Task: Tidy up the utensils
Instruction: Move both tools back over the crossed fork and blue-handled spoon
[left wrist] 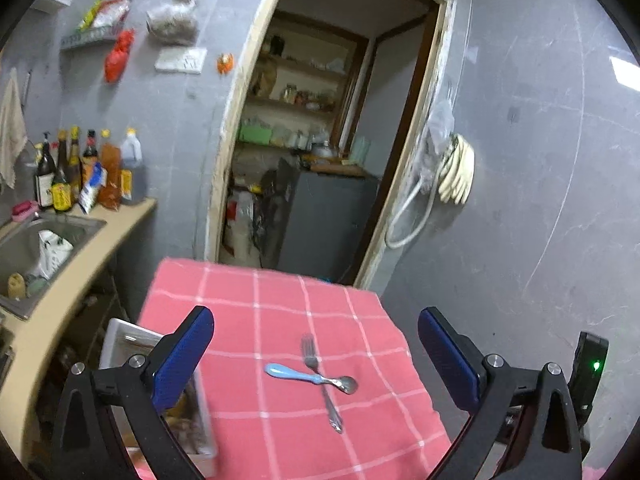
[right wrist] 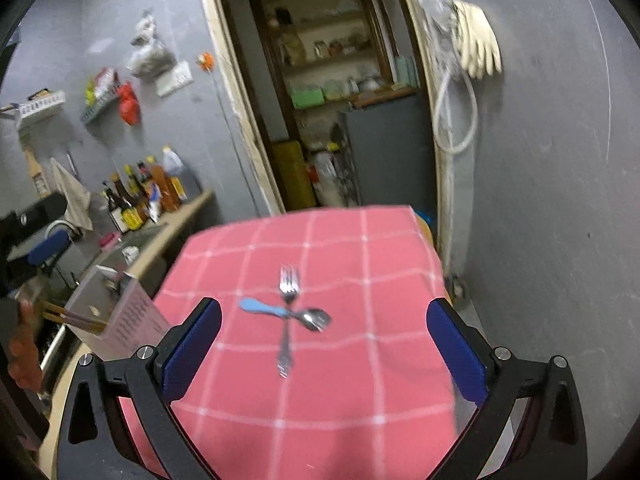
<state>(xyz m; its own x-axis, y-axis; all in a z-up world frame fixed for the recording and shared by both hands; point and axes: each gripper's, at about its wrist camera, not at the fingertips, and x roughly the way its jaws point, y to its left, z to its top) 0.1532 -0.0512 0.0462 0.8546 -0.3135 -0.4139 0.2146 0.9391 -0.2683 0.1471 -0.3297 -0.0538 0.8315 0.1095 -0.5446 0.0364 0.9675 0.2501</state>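
Note:
A metal fork (left wrist: 320,380) lies on a red checked tablecloth (left wrist: 256,304), crossed by a spoon with a light blue handle (left wrist: 308,376). Both show in the right wrist view too: fork (right wrist: 286,316), spoon (right wrist: 284,313), cloth (right wrist: 360,240). A white utensil holder (left wrist: 120,344) stands at the table's left edge, with chopsticks in it in the right wrist view (right wrist: 116,312). My left gripper (left wrist: 316,364) is open and empty, above the utensils. My right gripper (right wrist: 324,344) is open and empty, above and just short of them.
A counter with a sink (left wrist: 44,240) and several sauce bottles (left wrist: 80,172) runs along the left. An open doorway (left wrist: 320,140) to a pantry with shelves lies behind the table. Gloves (left wrist: 460,172) and a hose hang on the grey wall at right.

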